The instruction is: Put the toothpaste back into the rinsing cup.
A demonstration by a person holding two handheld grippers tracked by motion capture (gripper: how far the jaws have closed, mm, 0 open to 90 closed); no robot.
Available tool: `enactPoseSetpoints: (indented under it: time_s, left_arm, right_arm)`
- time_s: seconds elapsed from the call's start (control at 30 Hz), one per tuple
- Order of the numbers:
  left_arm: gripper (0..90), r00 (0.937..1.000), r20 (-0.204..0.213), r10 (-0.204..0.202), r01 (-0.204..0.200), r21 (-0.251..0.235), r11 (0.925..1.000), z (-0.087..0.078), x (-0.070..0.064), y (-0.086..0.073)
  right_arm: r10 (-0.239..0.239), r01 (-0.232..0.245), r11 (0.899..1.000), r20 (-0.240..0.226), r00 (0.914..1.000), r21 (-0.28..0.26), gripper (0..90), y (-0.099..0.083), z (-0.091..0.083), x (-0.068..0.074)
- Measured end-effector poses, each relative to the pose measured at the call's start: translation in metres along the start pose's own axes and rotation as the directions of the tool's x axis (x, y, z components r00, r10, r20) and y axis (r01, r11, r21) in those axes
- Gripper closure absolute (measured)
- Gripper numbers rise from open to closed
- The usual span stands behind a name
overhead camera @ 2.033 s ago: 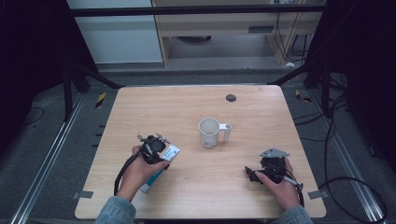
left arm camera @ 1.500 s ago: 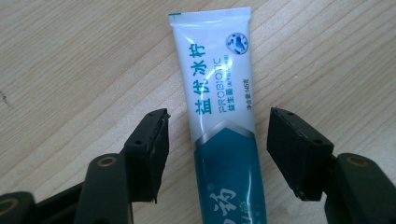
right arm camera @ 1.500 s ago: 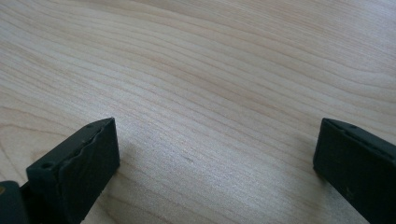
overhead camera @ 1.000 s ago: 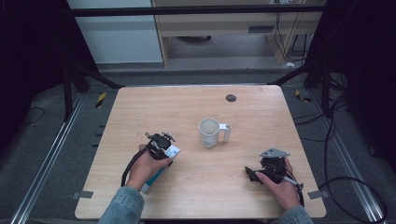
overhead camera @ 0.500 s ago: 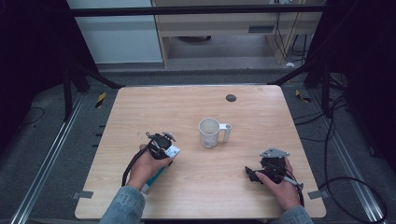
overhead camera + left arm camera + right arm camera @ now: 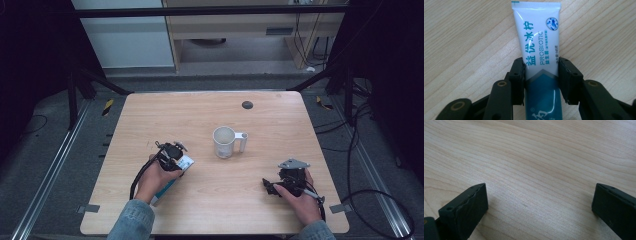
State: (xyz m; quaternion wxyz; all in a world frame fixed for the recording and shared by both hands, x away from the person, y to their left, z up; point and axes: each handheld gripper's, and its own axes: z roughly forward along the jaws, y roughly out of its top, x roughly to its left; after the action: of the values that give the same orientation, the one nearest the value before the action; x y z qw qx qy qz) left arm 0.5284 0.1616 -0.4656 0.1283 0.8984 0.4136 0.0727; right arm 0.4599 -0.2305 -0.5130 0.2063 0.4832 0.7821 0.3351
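Left gripper point(image 6: 541, 75), jaws closed on the toothpaste tube point(image 6: 537, 47) lying flat on the table point(image 6: 200, 120), left of the white mug point(image 6: 224, 142); the tube's lower end is cut off below the jaws. Right gripper point(image 6: 539, 202), jaws wide, nothing between them; its hand point(image 6: 300, 200) partly covers it from above.

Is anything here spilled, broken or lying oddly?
Nothing stands out. The mug stands upright on the table, with no spill around it. The tube lies flat and looks undamaged, its sides between the jaws of the left hand-held gripper. The right hand-held gripper is open over bare wood.
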Motion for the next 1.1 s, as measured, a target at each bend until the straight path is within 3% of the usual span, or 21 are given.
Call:
enactPoseSetpoints:
  time_s: [0.7, 0.9, 1.1]
  left_arm:
    - [76.9, 0.9991, -0.036, -0.021, 0.020, -0.045, 0.9988, -0.012, 0.000, -0.012]
    - [78.0, 0.9987, -0.029, -0.042, 0.039, -0.087, 0.9954, -0.023, 0.003, -0.015]
    - [78.3, 0.9977, -0.031, -0.060, 0.055, -0.148, 0.9875, -0.044, 0.005, -0.017]
  right_arm:
    - [-0.001, 0.001, 1.000, 0.001, 1.0000, 0.000, 0.6, 0.000, 0.000, 0.000]
    - [-0.001, 0.001, 1.000, 0.001, 1.0000, 0.000, 0.6, 0.000, 0.000, 0.000]
    - [0.000, 0.000, 1.000, 0.001, 1.0000, 0.000, 0.6, 0.000, 0.000, 0.000]
